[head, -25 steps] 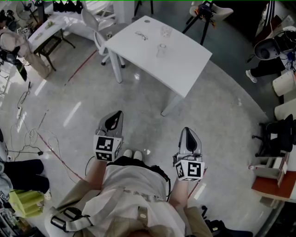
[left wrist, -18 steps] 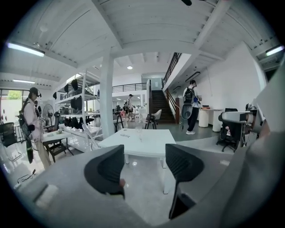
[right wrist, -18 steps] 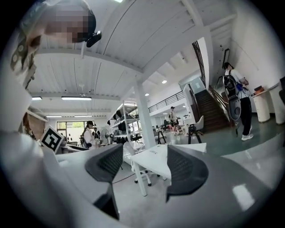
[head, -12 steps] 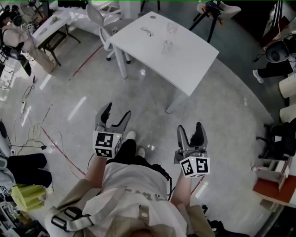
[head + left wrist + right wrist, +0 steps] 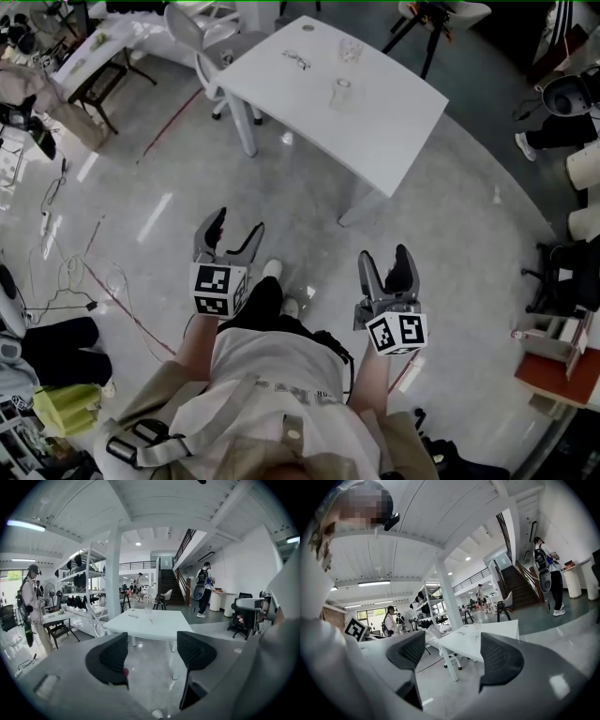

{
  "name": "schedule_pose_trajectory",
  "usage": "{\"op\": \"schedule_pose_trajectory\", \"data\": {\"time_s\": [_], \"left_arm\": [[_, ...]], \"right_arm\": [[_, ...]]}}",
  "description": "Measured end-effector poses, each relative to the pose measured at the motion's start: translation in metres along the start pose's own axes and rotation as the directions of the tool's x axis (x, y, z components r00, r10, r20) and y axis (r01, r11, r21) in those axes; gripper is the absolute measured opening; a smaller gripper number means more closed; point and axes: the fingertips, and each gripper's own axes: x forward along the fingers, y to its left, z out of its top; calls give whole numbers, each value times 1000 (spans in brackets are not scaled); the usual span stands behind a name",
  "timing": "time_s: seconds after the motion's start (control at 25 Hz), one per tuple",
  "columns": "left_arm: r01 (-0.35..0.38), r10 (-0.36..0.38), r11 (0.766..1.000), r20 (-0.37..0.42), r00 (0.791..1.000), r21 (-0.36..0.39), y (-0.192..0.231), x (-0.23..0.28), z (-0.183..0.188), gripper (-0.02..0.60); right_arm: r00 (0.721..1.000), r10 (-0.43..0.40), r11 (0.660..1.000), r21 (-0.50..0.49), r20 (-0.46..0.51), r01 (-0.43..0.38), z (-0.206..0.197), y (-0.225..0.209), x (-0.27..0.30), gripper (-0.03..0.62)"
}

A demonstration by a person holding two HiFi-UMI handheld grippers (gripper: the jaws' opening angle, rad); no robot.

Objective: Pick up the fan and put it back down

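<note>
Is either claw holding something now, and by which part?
Nothing is held. The left claw and right claw have just been opening; nothing is between their jaws.

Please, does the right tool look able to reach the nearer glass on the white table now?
Probably not. The right tool, its jaws just opened on nothing, is held by the person's body, and floor separates it from the white table and glass. Nothing blocks the way; stepping closer should help.

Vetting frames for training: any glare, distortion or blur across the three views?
Head view: fisheye bend, light streaks glaring on the glossy floor, otherwise sharp. Left gripper view: black circular vignette, strip light blown out top left. Right gripper view: same vignette, mosaic patch top left.
</note>
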Motion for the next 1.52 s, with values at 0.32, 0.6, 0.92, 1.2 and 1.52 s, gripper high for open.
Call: {"op": "schedule_pose_trajectory", "data": {"time_s": [0.32,0.6,0.92,1.2,1.52], "left_arm": [[37,-37,999,18,999,-1,46,50,23,341],[74,-73,997,34,997,-6,83,86,41,341],[129,-129,992,30,991,-12,106,114,47,341],[143,-143,990,5,990,-12,116,129,42,341],[133,-134,991,-34,990,-15,124,144,31,341]], "right_arm": [[999,-36,999,-9,8,36,7,8,61,345],[997,-75,997,-18,20,75,19,17,106,345],[994,-110,994,-20,18,110,21,21,142,348],[991,-134,991,7,4,133,17,15,157,348],[990,-137,988,61,-30,139,4,4,175,348]]}}
